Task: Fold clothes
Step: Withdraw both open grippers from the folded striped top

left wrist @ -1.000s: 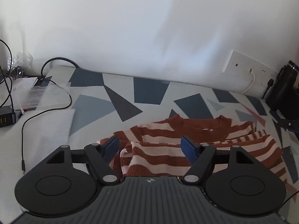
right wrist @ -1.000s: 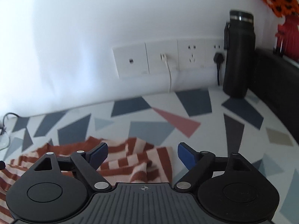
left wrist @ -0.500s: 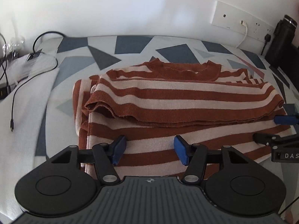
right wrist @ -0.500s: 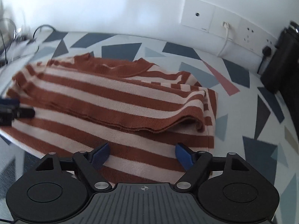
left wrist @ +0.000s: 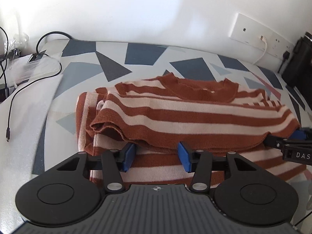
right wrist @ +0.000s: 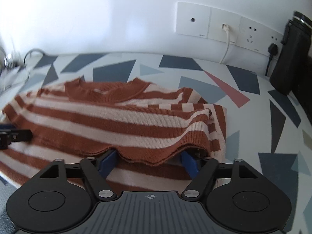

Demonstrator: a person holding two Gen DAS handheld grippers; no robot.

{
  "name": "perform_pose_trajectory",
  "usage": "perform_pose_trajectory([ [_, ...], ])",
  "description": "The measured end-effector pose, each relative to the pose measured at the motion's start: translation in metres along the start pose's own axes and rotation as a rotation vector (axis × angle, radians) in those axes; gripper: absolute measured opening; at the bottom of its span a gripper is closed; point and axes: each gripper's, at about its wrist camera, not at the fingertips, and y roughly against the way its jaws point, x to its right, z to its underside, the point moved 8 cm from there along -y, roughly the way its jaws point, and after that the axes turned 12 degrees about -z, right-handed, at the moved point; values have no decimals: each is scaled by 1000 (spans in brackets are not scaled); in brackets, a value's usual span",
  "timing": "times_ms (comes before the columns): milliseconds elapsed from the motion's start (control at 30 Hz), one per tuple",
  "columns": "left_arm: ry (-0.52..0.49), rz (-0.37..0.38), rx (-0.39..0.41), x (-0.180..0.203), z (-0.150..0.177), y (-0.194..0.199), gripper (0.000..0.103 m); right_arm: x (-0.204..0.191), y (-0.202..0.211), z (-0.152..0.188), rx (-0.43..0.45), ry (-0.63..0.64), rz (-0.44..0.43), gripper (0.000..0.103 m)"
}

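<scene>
Nearest, the left gripper (left wrist: 156,157) and right gripper (right wrist: 148,160), jaws just closing yet unclenched, straddled the striped sweater's (left wrist: 195,117) folded hem, the sweater lying toward twelve o'clock on the patterned table (right wrist: 253,136).

Both wrist cameras looked steeply down, close over the desk's (left wrist: 140,54) near edge, facing the wall; both shared the striped sweater (left wrist: 195,115) (right wrist: 117,117).

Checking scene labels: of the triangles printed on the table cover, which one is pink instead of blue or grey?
The pink triangle, long and narrow, between the striped sweater and the black bottle. The other patches near it are blue or grey.
</scene>
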Motion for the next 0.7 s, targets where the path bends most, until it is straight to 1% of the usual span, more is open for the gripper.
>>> perform_pose_trajectory([
  [100, -7, 1, 6, 0, -12, -8, 49, 5, -8, -10, -2, -29, -16, 66],
  [133, 22, 15, -8, -2, -18, -11, 42, 5, -12, -15, 0, -35, -23, 65],
  [167, 59, 32, -26, -5, -24, -15, 25, 5, -15, -21, 5, -40, -36, 53],
  [200, 95, 50, -44, -7, -30, -18, 18, 5, -19, -28, 7, -45, -61, 40],
  [233, 148, 73, -56, -11, -39, -22, 17, 5, -22, -37, 9, -54, -85, 12],
  [267, 205, 99, -66, -16, -48, -25, 17, 7, -25, -47, 24, -69, -91, 10],
  [300, 236, 94, -35, -21, -61, -26, 17, 10, -26, -58, 49, -87, -89, 10],
  [333, 260, 81, 8, -27, -74, -27, 17, 14, -27, -68, 82, -107, -71, 11],
  [367, 281, 50, 65, -35, -87, -26, 27, 20, -27, -77, 122, -128, -42, 20],
  [400, 298, 14, 101, -42, -95, -24, 40, 27, -27, -86, 161, -149, -14, 29],
  [433, 313, -22, 129, -49, -101, -22, 72, 33, -26, -95, 201, -171, 15, 50],
  [467, 328, -58, 157, -56, -107, -21, 82, 39, -25, -104, 240, -192, 43, 68],
  [500, 320, -67, 182, -61, -110, -17, 82, 42, -25, -109, 252, -202, 50, 72],
  [533, 286, -77, 185, -62, -106, -16, 82, 43, -25, -110, 242, -198, 38, 72],
  [567, 246, -89, 181, -62, -100, -15, 82, 42, -24, -108, 233, -187, 31, 72],
  [633, 165, -113, 173, -63, -89, -14, 82, 42, -22, -97, 205, -147, 59, 72],
  [667, 131, -112, 153, -62, -80, -15, 82, 43, -21, -91, 189, -127, 77, 72],
  [700, 119, -103, 132, -63, -71, -16, 82, 44, -20, -84, 170, -113, 92, 72],
])
